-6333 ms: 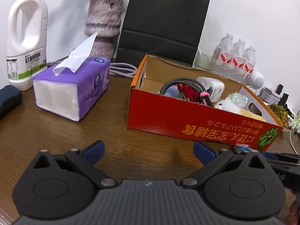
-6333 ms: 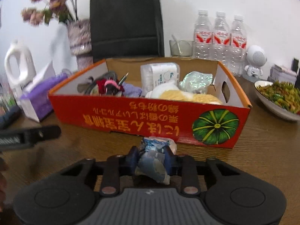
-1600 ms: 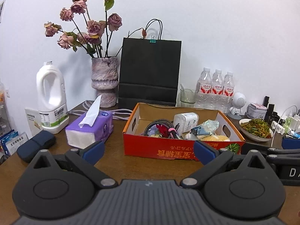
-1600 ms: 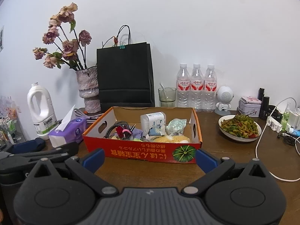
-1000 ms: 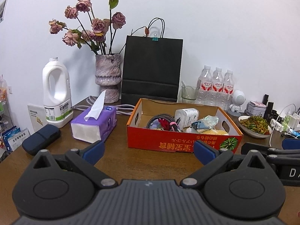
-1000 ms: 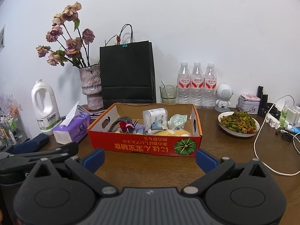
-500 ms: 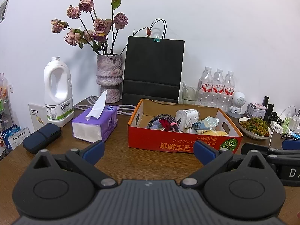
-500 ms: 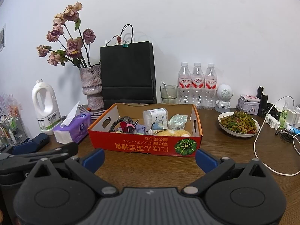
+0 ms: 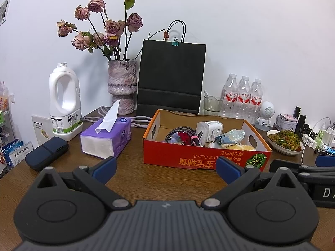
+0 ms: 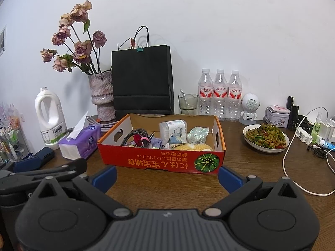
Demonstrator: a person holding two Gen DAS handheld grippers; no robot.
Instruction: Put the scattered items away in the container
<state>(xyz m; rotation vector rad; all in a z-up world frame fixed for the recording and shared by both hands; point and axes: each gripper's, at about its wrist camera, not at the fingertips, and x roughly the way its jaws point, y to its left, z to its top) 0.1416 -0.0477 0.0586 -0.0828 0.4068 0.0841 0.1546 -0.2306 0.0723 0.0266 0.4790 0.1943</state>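
The red cardboard box (image 9: pixel 201 159) (image 10: pixel 163 162) stands on the brown table. It holds a black cable coil (image 10: pixel 134 135), a white charger box (image 10: pixel 172 128), a blue wrapper (image 10: pixel 174 139), a crinkly clear bag (image 10: pixel 197 133) and yellow items (image 10: pixel 192 146). My left gripper (image 9: pixel 165 168) is open and empty, held back from the box's front wall. My right gripper (image 10: pixel 166 175) is open and empty, also in front of the box. Each gripper shows at the edge of the other's view.
A purple tissue pack (image 9: pixel 106 137), white jug (image 9: pixel 65 102), dark case (image 9: pixel 47 155), flower vase (image 9: pixel 122 85) and black paper bag (image 9: pixel 171 77) stand left and behind. Three water bottles (image 10: pixel 219 94), a glass (image 10: pixel 187 103), a food bowl (image 10: pixel 266 138) and white cables (image 10: pixel 293 167) lie right.
The right gripper, shut on the blue wrapper 6.3 s ago, is now open and the wrapper lies in the box. Both grippers have pulled back; over the last second they barely move.
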